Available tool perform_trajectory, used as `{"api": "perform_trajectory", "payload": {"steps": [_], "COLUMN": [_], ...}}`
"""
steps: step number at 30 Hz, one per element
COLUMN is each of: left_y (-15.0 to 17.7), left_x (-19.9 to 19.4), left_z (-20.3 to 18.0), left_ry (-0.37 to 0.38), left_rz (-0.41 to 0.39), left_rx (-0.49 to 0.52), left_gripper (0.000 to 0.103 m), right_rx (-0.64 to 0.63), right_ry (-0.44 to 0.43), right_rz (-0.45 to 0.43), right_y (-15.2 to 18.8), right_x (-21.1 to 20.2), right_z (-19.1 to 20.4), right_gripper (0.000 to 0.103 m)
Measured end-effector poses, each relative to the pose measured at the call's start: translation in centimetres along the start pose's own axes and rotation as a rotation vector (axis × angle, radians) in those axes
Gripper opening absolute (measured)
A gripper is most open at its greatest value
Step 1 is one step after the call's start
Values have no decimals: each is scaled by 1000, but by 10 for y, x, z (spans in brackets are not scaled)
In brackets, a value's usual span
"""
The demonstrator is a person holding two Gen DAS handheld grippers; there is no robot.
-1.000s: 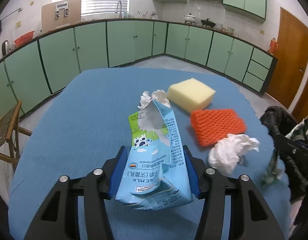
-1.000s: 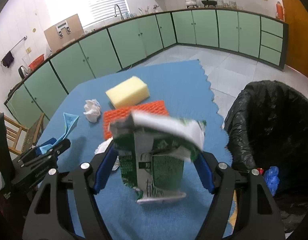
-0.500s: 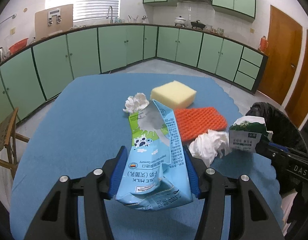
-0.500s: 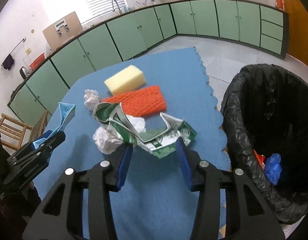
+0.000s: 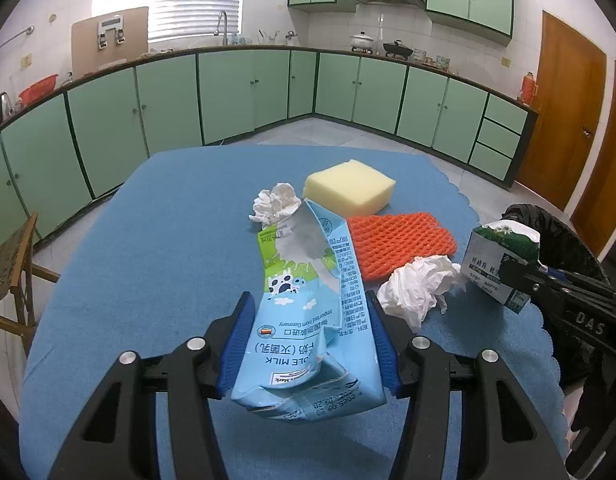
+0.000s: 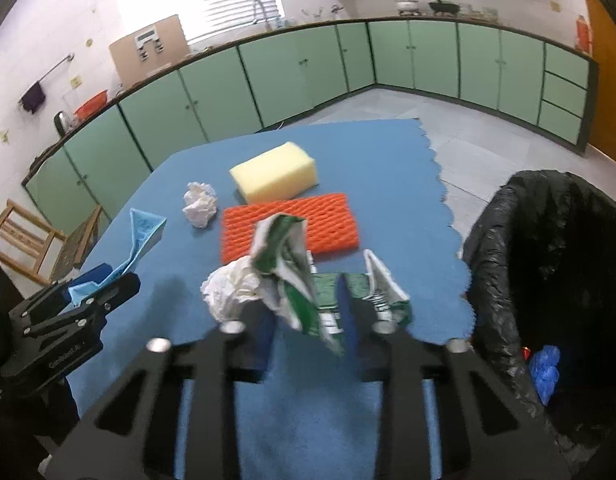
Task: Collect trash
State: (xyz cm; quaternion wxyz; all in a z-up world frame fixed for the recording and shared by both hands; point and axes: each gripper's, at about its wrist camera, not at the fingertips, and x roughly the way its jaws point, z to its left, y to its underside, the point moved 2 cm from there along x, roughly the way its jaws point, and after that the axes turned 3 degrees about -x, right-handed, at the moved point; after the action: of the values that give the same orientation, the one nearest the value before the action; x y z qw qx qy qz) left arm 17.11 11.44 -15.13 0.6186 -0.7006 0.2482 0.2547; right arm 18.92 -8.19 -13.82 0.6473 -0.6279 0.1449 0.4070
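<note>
My left gripper (image 5: 309, 344) is shut on a crushed blue milk carton (image 5: 308, 312), held above the blue table; it also shows at the left of the right wrist view (image 6: 140, 240). My right gripper (image 6: 308, 320) is shut on a crumpled green and white carton (image 6: 304, 280), which also shows in the left wrist view (image 5: 501, 264). A crumpled white tissue (image 5: 417, 286) lies between the grippers, and a smaller tissue ball (image 5: 276, 202) lies farther back. A bin lined with a black bag (image 6: 555, 272) stands off the table's right edge.
A yellow sponge (image 5: 349, 186) and an orange mesh pad (image 5: 399, 242) lie on the blue tablecloth (image 5: 168, 240). A wooden chair (image 5: 12, 272) stands at the left. The bin holds blue trash (image 6: 545, 364). Green cabinets line the walls.
My right gripper has closed further and squeezed the green carton flat, tilting it. The left gripper with the blue carton has drifted slightly left and back.
</note>
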Motion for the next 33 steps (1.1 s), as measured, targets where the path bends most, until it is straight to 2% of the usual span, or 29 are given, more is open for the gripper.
{"api": "perform_trajectory", "payload": {"steps": [10, 18, 24, 33], "left_y": [-9, -31, -47, -61], "left_x": [-10, -26, -29, -21], "left_z": [-10, -49, -97, -187], "left_ry": [30, 112, 187, 320], "left_rz": [-28, -81, -111, -129], "left_rx": [12, 51, 99, 185], "left_gripper": [54, 54, 54, 54], "right_rx": [-16, -18, 27, 145], "right_ry": [11, 30, 85, 208], "right_rz": [-46, -111, -154, -197], "right_y": [-14, -29, -36, -24], "right_x": [-20, -55, -87, -129], "right_z": [-1, -15, -53, -140], "right_gripper": [6, 6, 6, 6]}}
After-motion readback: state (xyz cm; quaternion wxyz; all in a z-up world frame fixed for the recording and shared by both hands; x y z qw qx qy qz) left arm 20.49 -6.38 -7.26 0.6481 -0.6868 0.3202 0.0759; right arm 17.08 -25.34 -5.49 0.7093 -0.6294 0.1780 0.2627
